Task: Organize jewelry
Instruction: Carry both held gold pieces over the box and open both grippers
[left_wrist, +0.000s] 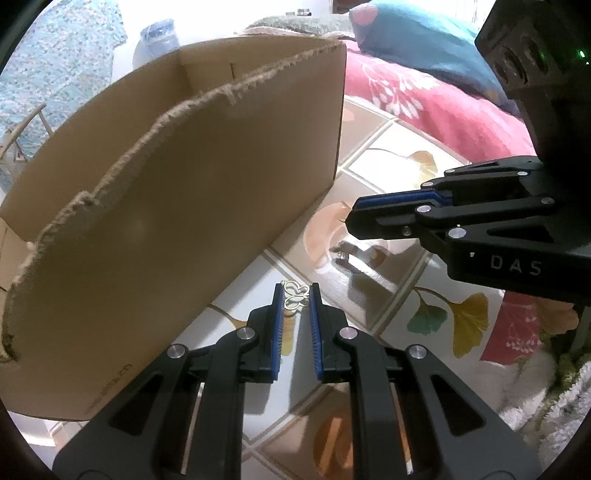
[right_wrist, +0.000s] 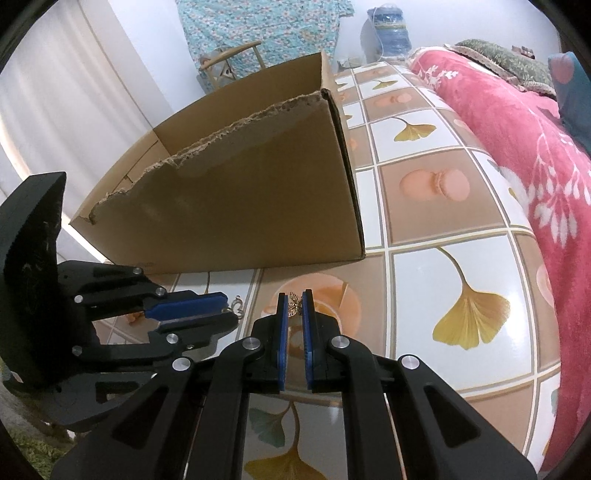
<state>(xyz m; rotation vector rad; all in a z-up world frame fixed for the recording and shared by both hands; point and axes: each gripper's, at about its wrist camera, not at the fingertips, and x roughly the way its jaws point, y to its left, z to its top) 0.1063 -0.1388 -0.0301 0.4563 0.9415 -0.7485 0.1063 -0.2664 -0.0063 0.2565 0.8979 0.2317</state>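
My left gripper (left_wrist: 296, 291) is shut on a gold open-work butterfly charm (left_wrist: 295, 295), held between the blue pads above the tiled tabletop. It also shows in the right wrist view (right_wrist: 225, 308), with the charm (right_wrist: 237, 305) sticking out at its tip. My right gripper (right_wrist: 295, 301) is shut on a small gold butterfly piece (right_wrist: 294, 305) at the fingertips. In the left wrist view the right gripper (left_wrist: 352, 214) comes in from the right, jaws together. A torn-edged cardboard box (left_wrist: 192, 206), also in the right wrist view (right_wrist: 258, 206), stands open just behind both grippers.
The table (right_wrist: 461, 236) has a glossy cloth printed with ginkgo leaves and macarons. A red floral blanket (right_wrist: 517, 122) lies along its right side, with a teal pillow (left_wrist: 417, 40) behind. A chair (right_wrist: 229, 62) and a water bottle (right_wrist: 391, 29) stand beyond the box.
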